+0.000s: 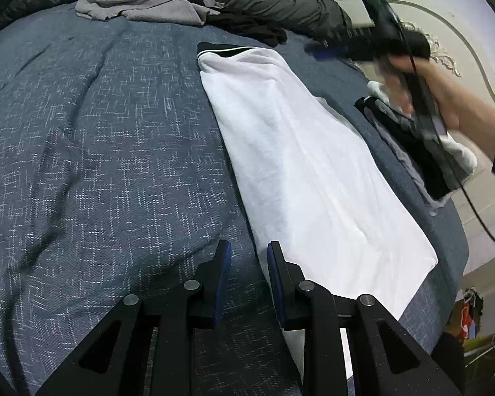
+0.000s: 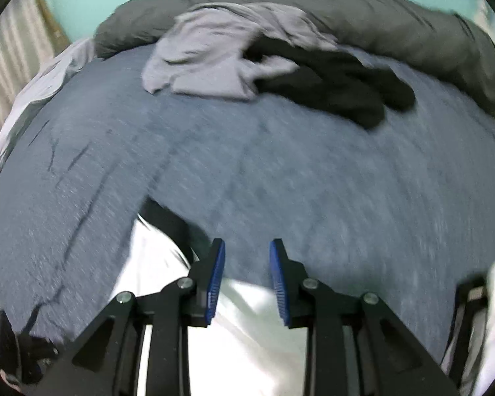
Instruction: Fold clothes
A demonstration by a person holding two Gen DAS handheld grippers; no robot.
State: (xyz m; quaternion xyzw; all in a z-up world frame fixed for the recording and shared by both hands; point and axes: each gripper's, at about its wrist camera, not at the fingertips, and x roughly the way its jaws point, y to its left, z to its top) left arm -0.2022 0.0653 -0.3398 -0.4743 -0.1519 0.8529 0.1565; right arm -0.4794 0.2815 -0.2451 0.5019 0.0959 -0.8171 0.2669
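Left wrist view: white shirt (image 1: pixel 313 165), folded long on the blue bed (image 1: pixel 99 148), looks soft, light, floppy; best pinched at a corner. Left tongs (image 1: pixel 249 247) and right tongs (image 2: pixel 247 247) both released, empty.

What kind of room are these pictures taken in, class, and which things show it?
Most likely a bedroom. Clothes lie on a bed with a blue woven cover, a dark grey duvet is bunched along its far edge, and an ornate white headboard stands beside it.
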